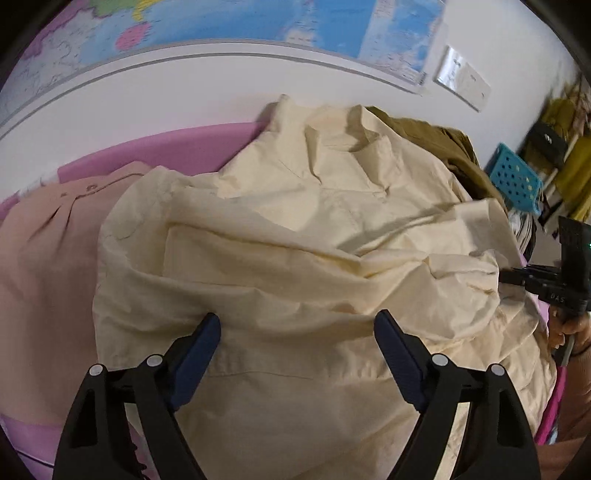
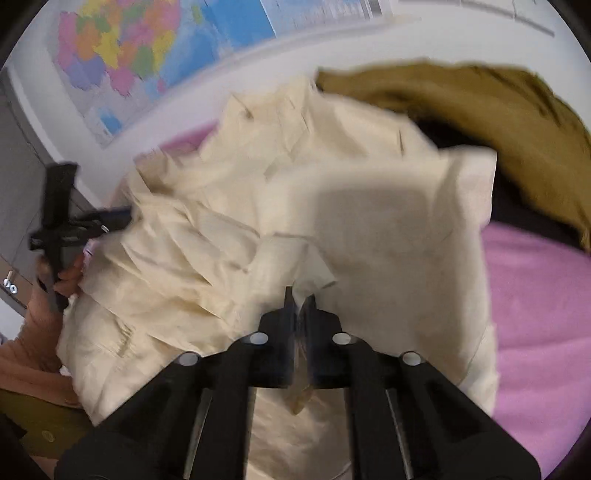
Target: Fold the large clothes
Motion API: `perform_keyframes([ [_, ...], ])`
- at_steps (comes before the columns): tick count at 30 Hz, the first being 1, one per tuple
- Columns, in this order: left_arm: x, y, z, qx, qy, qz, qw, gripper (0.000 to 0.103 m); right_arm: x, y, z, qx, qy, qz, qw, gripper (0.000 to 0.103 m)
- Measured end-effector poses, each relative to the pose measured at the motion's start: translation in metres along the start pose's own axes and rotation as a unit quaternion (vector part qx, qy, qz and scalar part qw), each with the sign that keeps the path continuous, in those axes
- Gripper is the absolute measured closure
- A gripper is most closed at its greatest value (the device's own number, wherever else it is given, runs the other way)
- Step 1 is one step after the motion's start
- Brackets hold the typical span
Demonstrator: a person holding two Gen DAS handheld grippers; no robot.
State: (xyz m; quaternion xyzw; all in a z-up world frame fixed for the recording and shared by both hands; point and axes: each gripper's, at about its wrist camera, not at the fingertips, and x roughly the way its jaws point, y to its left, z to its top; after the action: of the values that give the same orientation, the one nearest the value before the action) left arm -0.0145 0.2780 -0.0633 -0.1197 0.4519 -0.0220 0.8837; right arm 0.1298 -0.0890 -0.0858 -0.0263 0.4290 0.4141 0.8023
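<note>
Pink bed cover (image 2: 535, 314) under a wall map (image 1: 258, 22); cream shirt (image 1: 295, 258) spread rumpled across it.

Left gripper (image 1: 297, 325) hovers over the shirt's near hem, jaws wide, nothing between them. Right gripper (image 2: 300, 295) is pinched tight on a fold of the cream cloth, lifting a flap. Olive garment (image 2: 480, 110) lies behind the shirt, peach garment (image 1: 48, 258) at its left side. Blue perforated basket (image 1: 513, 177) stands beyond.
</note>
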Motion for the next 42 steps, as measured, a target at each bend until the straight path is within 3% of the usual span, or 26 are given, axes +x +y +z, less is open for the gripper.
perform_keyframes([
  [4, -0.026, 0.005, 0.013, -0.026, -0.051, -0.032, 0.9979, 0.022, -0.048, 0.006, 0.032, -0.023, -0.093, -0.013, 0.995, 0.098],
  [7, -0.032, -0.004, 0.022, -0.012, -0.076, -0.029, 0.9966, 0.022, -0.063, 0.001, 0.051, -0.021, -0.143, -0.038, 0.989, 0.098],
  [9, -0.022, -0.009, 0.025, 0.000, -0.066, -0.006, 0.9978, 0.022, -0.050, -0.006, 0.055, -0.014, -0.129, -0.048, 0.990, 0.098],
  [11, 0.001, -0.010, 0.026, 0.006, -0.031, 0.021, 0.9993, 0.029, -0.024, -0.021, 0.051, 0.005, -0.092, -0.060, 0.994, 0.098],
  [15, 0.039, 0.002, 0.028, 0.008, 0.007, 0.055, 0.9984, 0.034, 0.020, -0.053, 0.027, 0.050, -0.027, -0.066, 0.996, 0.098],
  [18, 0.049, 0.001, 0.030, 0.025, 0.005, 0.079, 0.9965, 0.034, 0.024, -0.053, 0.018, 0.055, -0.020, -0.068, 0.996, 0.095],
  [21, 0.058, -0.006, 0.031, 0.051, 0.004, 0.112, 0.9924, 0.033, 0.008, -0.049, 0.021, 0.063, -0.039, -0.080, 0.994, 0.083],
  [22, 0.056, -0.007, 0.030, 0.054, 0.003, 0.116, 0.9918, 0.033, -0.003, -0.044, 0.021, 0.063, -0.057, -0.078, 0.993, 0.077],
  [25, 0.032, -0.007, 0.026, 0.046, -0.013, 0.114, 0.9924, 0.031, -0.027, -0.021, 0.019, 0.031, -0.094, -0.052, 0.994, 0.075],
  [28, -0.004, -0.016, 0.017, 0.053, -0.051, 0.099, 0.9924, 0.026, -0.026, 0.009, 0.019, -0.024, -0.089, -0.025, 0.995, 0.075],
  [30, -0.022, -0.024, 0.009, 0.069, -0.064, 0.080, 0.9924, 0.024, -0.009, 0.031, 0.019, -0.060, -0.063, 0.002, 0.996, 0.074],
  [34, -0.022, -0.051, -0.016, 0.132, -0.033, 0.049, 0.9895, 0.024, 0.045, 0.048, 0.014, -0.094, 0.001, 0.001, 0.996, 0.074],
  [36, 0.000, -0.056, -0.024, 0.145, -0.003, 0.063, 0.9875, 0.024, 0.071, 0.044, 0.013, -0.095, 0.026, -0.021, 0.995, 0.074],
  [39, 0.035, -0.044, -0.028, 0.128, 0.037, 0.093, 0.9867, 0.022, 0.079, 0.033, 0.015, -0.067, 0.035, 0.004, 0.997, 0.075],
  [42, 0.034, -0.045, -0.025, 0.117, 0.035, 0.100, 0.9875, 0.022, 0.057, 0.028, 0.014, -0.048, 0.023, 0.014, 0.998, 0.059],
])
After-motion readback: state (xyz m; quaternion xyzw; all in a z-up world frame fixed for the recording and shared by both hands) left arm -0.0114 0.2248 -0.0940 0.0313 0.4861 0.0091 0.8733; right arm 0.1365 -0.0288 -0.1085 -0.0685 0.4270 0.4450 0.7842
